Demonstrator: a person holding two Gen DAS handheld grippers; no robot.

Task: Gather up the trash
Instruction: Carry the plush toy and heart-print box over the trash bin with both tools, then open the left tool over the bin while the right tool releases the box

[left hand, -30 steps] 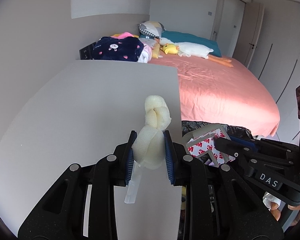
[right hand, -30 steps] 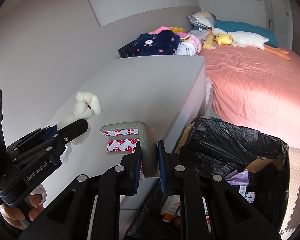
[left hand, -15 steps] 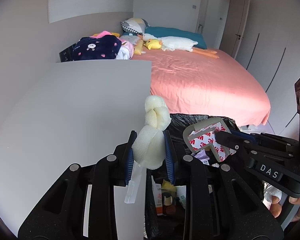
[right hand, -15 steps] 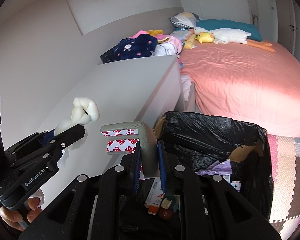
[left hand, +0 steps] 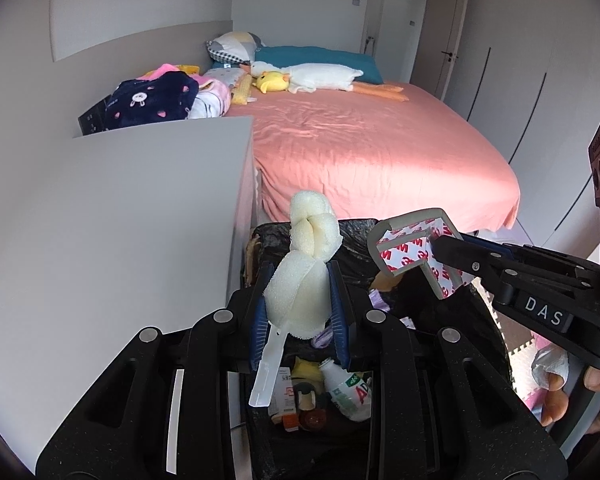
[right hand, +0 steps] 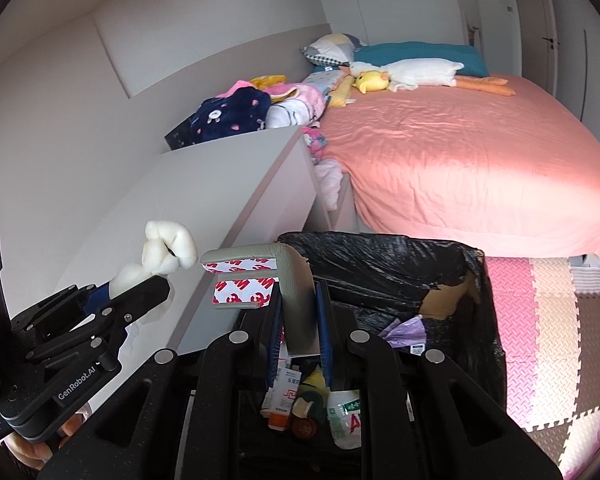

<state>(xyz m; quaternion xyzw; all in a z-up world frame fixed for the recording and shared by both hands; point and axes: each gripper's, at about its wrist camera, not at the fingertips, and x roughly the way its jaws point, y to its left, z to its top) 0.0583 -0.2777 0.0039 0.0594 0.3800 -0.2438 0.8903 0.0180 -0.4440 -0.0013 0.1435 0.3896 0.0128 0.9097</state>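
Sitting beside the pink bed [left hand: 372, 152], the grey desk [left hand: 140, 208], its near right corner meeting the black-lined trash bin [right hand: 400, 256]. Left gripper [left hand: 298, 300] clamping tight on cream foam [left hand: 300, 280] above the bin's left rim; right gripper [right hand: 300, 312] pinching a grey corner guard [right hand: 288, 276] over the opening. Lying half-hidden behind the fingers, bin contents, labels unreadable.

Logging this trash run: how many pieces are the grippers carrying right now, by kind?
White foam pieces: 1, in the left gripper
Grey corner guards: 1, in the right gripper
Total: 2
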